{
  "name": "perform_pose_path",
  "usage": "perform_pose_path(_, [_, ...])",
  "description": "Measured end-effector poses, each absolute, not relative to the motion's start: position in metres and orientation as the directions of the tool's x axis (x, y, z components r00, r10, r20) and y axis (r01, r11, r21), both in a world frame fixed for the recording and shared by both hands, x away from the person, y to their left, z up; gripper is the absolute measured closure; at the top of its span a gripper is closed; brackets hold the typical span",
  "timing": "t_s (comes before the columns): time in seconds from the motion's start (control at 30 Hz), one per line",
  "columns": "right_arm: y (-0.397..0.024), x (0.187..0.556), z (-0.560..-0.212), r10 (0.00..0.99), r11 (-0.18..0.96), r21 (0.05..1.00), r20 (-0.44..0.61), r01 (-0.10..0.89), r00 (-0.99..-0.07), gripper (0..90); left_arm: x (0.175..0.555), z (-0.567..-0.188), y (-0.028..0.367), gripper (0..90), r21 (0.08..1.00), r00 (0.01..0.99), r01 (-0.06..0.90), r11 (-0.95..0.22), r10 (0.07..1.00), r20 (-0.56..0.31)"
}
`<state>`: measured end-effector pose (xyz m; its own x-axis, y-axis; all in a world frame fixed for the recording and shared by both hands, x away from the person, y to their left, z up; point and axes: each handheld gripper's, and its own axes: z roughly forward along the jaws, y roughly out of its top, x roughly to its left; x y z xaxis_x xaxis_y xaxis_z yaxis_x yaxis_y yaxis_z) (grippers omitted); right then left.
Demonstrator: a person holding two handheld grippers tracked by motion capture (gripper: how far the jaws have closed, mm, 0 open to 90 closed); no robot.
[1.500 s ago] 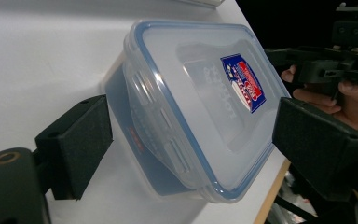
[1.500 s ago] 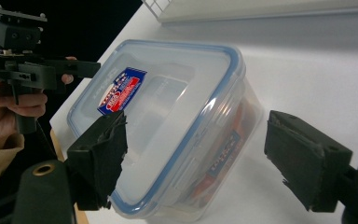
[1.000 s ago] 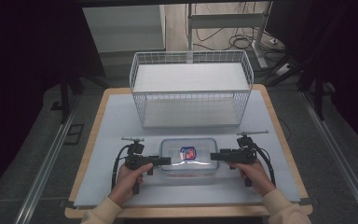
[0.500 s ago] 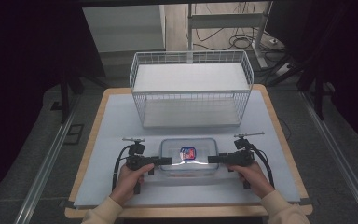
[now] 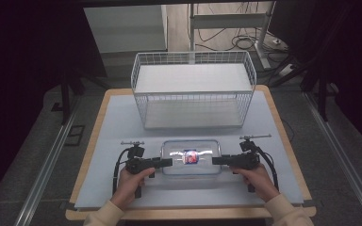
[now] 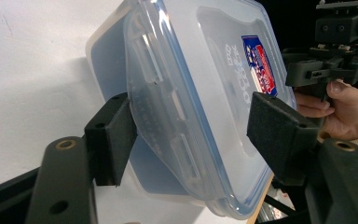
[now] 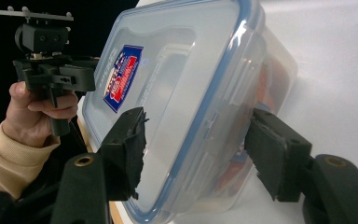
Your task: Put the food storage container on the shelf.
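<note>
Both grippers, left (image 5: 166,162) and right (image 5: 218,160), have just been closing on the short ends of the clear lidded plastic box (image 5: 191,157) near the table's (image 5: 118,122) front edge, pads not yet clamped, so a two-handed lift looks imminent.

L gripper (image 5: 166,162) & R gripper (image 5: 218,160): jaws closing in, level, facing.

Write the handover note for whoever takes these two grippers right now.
Left gripper: jaws have just been closing around the left end of the container; one pad touches, the other stands off.
Right gripper: jaws also closing around the right end, no firm grip visible.
Container: lid on, flat on the white mat, in front of the wire basket.
Done: both ends straddled.
Left: finish clamping, probably lift into the basket.
</note>
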<state>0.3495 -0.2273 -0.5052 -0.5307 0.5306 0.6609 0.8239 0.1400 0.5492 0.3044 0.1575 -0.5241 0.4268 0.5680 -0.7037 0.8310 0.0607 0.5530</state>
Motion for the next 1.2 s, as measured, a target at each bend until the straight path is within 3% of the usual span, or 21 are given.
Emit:
perform_pose_path(0.33, [-0.231,0.336,-0.5,0.534,0.107,0.581,0.652,0.807,-0.539,48.5,0.285,-0.519,0.155,39.2,0.62,0.468,0.782,0.064,0.597,-0.652])
perform_pose_path(1.2, [-0.232,0.318,-0.494,0.544,0.095,0.655,0.597,0.75,-0.59,52.0,0.267,-0.509,0.151,44.2,0.711,0.535,0.703,0.029,0.637,-0.555])
